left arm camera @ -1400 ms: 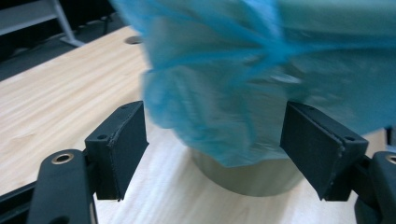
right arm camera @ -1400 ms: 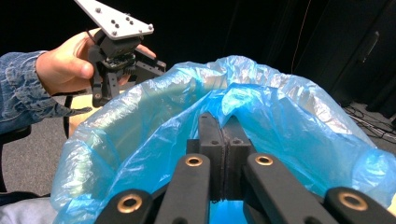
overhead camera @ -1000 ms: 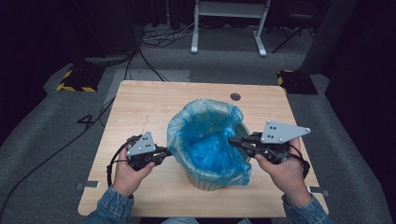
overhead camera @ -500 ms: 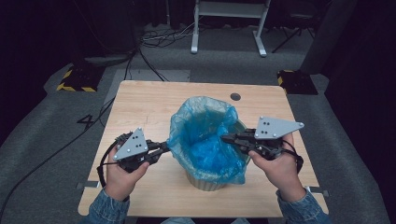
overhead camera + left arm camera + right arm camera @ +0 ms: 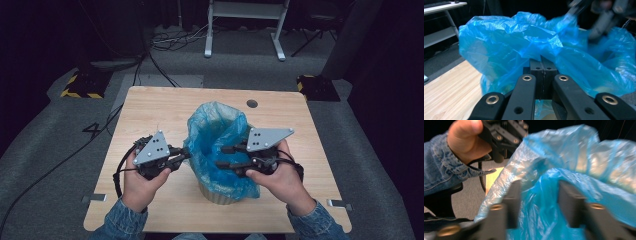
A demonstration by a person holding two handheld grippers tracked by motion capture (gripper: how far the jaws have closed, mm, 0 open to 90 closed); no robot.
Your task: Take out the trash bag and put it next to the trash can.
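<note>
left hand-held gripper (image 5: 186, 156): pinches bag (image 5: 215, 130) rim, lifting it off bin (image 5: 220, 196) | right hand-held gripper (image 5: 222, 156): jaws just opened, half-wide around bag's opposite rim, regripping

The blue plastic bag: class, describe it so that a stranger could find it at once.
Start at the wooden table; near its middle stands a small pale bin. The blue plastic bag lines it, crinkled and translucent, billowing above the rim. It is the one bright blue thing, between the left gripper and right gripper.
</note>
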